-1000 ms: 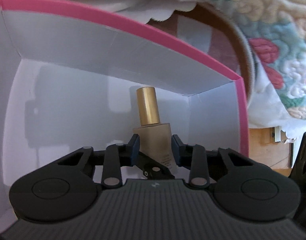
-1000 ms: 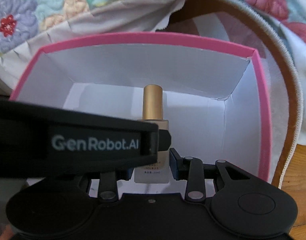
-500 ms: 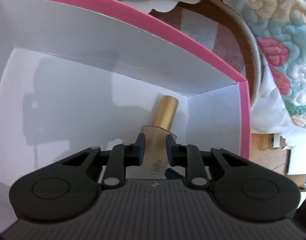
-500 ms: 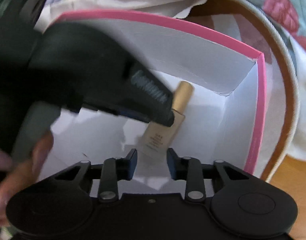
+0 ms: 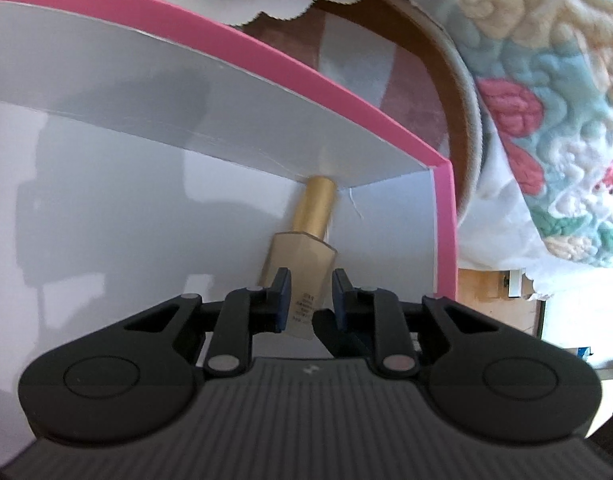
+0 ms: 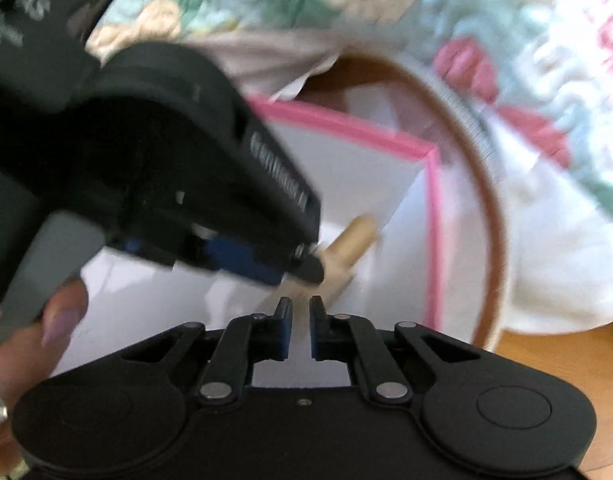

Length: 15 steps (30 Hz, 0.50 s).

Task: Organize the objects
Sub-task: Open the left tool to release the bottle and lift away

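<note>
Two grippers: left gripper [image 5: 308, 300] jaws grasp the gold-capped beige glass bottle [image 5: 302, 252], tilting it toward one o'clock, probably to lay it in the pink-rimmed white cardboard box [image 5: 266, 60]; right gripper [image 6: 298, 320] jaws clenched, empty.

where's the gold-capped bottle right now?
Inside the pink-rimmed box, tilted, its gold cap up against the far right corner. The left gripper is shut on the gold-capped bottle, centre of the left wrist view.

Home, most likely a bedroom. Quilted floral bedspread [image 5: 554, 92] in pink, green and cream fills the background, white scalloped-edge sheet [image 5: 266, 4] under it. Round brown-trimmed rug [image 6: 494, 216] on wooden floor [image 6: 566, 356]. Pink-rimmed white box [image 5: 346, 92] holding a gold-capped cosmetic bottle [image 5: 306, 232].
</note>
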Each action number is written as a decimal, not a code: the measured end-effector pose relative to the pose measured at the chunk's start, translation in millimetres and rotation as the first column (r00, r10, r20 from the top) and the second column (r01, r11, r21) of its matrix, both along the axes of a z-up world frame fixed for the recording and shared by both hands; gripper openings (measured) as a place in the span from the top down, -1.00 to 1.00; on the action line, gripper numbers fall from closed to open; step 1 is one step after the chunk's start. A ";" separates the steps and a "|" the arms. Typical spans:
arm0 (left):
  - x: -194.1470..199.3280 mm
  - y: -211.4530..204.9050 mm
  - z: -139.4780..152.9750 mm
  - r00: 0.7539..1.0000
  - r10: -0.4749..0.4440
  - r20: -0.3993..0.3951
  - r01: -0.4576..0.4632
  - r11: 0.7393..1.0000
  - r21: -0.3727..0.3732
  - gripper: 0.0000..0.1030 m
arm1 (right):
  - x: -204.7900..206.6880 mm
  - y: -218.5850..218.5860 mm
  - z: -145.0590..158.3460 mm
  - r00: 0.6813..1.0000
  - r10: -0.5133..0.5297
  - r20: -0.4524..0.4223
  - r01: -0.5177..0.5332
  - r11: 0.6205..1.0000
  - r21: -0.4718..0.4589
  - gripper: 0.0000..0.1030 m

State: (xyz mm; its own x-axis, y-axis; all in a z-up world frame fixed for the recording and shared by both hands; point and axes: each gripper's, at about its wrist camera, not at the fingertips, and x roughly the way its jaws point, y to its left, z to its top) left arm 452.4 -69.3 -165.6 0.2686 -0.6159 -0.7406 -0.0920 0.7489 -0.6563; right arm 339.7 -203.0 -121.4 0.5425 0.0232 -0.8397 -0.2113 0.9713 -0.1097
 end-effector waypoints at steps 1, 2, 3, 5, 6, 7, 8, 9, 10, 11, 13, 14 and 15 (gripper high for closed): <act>0.2 -0.8 -0.2 1.000 0.001 -0.001 -0.001 1.000 -0.007 0.60 | -1.8 -4.4 4.3 1.000 -0.003 -0.002 0.003 1.000 0.030 0.87; 0.7 -1.3 -0.6 1.000 0.004 -0.004 -0.004 1.000 -0.014 0.60 | -3.7 -8.8 7.4 1.000 0.000 -0.012 0.000 0.998 0.062 0.86; 1.5 -1.8 -1.2 1.000 0.007 -0.008 -0.007 1.000 -0.022 0.60 | -6.4 -13.7 10.1 1.000 0.005 -0.019 -0.003 0.996 0.093 0.85; 3.3 -3.6 -2.0 1.000 0.009 -0.015 -0.010 0.999 -0.033 0.60 | -14.8 -21.9 15.1 0.999 0.032 -0.020 -0.029 0.991 0.133 0.83; 4.2 -5.0 -2.3 1.000 0.008 -0.018 -0.009 0.999 -0.040 0.60 | -18.6 -24.7 16.6 0.999 0.046 -0.020 -0.042 0.990 0.136 0.78; 4.9 -6.9 -2.5 1.000 0.006 -0.019 -0.007 0.999 -0.045 0.60 | -21.8 -26.5 17.5 0.998 0.056 -0.024 -0.052 0.989 0.136 0.71; 5.3 -8.7 -2.5 1.000 0.005 -0.021 -0.006 0.999 -0.046 0.60 | -25.2 -29.9 18.2 0.998 0.062 -0.026 -0.058 0.988 0.143 0.71; 6.0 -10.6 -2.3 1.000 0.004 -0.021 -0.005 0.999 -0.046 0.60 | -29.9 -36.0 17.8 0.997 0.070 -0.019 -0.067 0.986 0.153 0.71; 6.4 -12.2 -1.7 1.000 0.003 -0.020 -0.004 0.999 -0.043 0.60 | -31.8 -39.0 19.0 0.997 0.080 -0.016 -0.076 0.983 0.166 0.71; 6.4 -13.5 0.1 1.000 0.001 -0.013 -0.001 0.999 -0.036 0.60 | -32.5 -40.9 20.0 0.996 0.086 -0.014 -0.082 0.981 0.173 0.71; 4.4 -15.5 8.5 1.000 -0.013 0.023 0.013 1.000 0.007 0.60 | -33.9 -42.9 23.0 0.996 0.090 -0.013 -0.086 0.978 0.191 0.68; 2.2 -16.5 15.0 0.998 -0.029 0.047 0.027 0.999 0.042 0.60 | -31.6 -38.6 25.9 0.996 0.089 -0.014 -0.084 0.976 0.203 0.67; -0.4 -17.5 21.2 0.997 -0.048 0.068 0.043 0.996 0.075 0.60 | -32.5 -41.1 27.5 0.996 0.086 -0.016 -0.080 0.972 0.222 0.64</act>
State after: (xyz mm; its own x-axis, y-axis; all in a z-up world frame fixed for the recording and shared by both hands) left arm 452.1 -86.7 -144.4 0.2942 -0.5731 -0.7649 -0.0125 0.7979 -0.6026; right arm 307.2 -244.1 -93.9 0.5095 0.2539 -0.8221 -0.2921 0.9498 0.1123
